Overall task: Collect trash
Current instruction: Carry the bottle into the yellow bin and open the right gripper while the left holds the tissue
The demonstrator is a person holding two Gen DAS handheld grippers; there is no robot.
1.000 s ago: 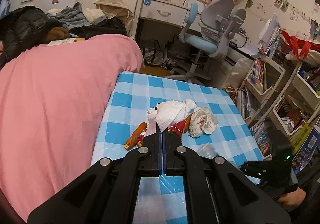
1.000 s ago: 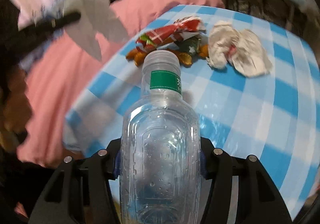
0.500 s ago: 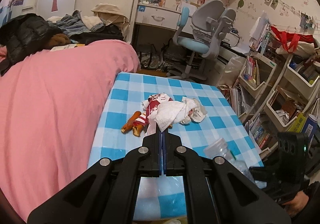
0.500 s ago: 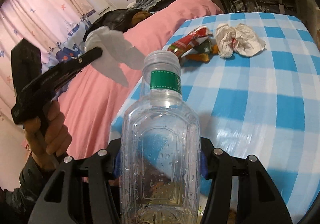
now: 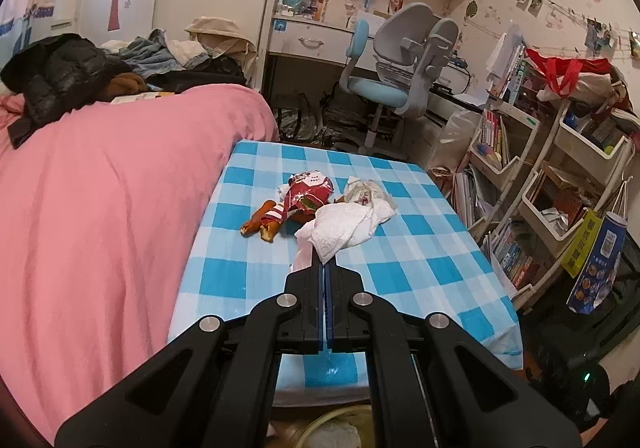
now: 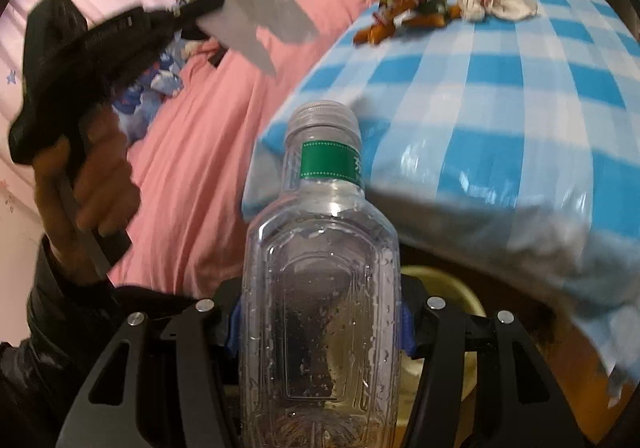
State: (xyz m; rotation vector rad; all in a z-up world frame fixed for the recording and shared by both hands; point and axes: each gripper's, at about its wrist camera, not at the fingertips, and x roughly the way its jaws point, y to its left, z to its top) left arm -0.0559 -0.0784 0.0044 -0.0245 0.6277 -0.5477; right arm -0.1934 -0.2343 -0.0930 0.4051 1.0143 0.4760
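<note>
Left hand-held gripper (image 5: 326,268) pinched tight on a tissue (image 5: 340,226), right hand-held gripper (image 6: 320,328) clamping a bottle (image 6: 320,288) by its sides.

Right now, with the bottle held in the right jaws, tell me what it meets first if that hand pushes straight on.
Probably the hanging front edge of the checked tablecloth, just past the bottle cap. The yellow bin sits lower, under the right gripper. Depth is unclear in this fisheye view.
</note>
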